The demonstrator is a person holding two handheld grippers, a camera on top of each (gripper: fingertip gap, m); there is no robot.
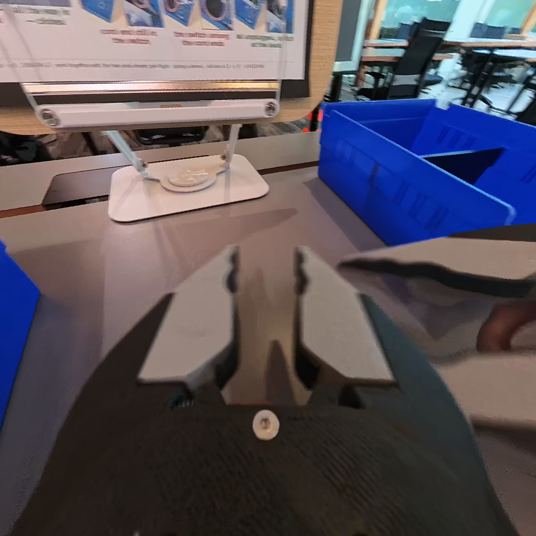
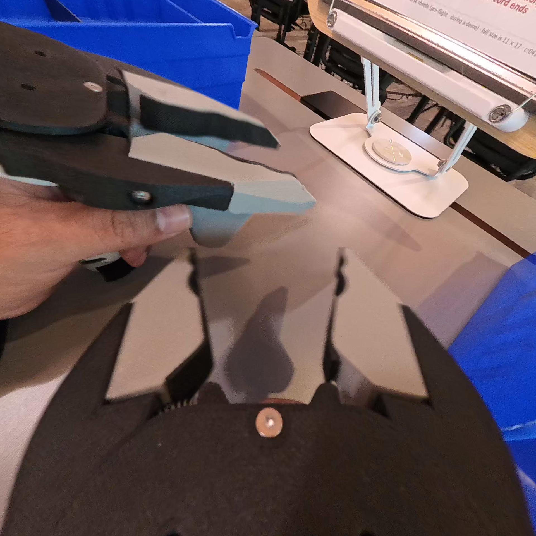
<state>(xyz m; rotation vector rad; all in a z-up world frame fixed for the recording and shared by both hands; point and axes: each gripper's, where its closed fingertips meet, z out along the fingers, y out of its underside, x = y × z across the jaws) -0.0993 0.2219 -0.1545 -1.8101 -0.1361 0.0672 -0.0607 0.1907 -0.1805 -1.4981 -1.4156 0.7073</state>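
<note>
Hovering over table (image 1: 174,261) | left gripper (image 1: 266,255) spread, empty | right gripper (image 2: 266,258) spread, empty | printed sheet (image 1: 145,43) on stand

Left gripper (image 1: 266,252) and right gripper (image 2: 266,255) (fingers apart) hover above the grey table (image 1: 174,261).

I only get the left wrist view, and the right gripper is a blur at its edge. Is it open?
Observer: Yes. The right gripper is wide open, with nothing between its fingers.
Operator: Is my left gripper touching the table?
Observer: It seems not. The left gripper hangs above the table, with its shadow below it.
Operator: What holds it?
Observer: A hand, with the thumb under its body.
</note>
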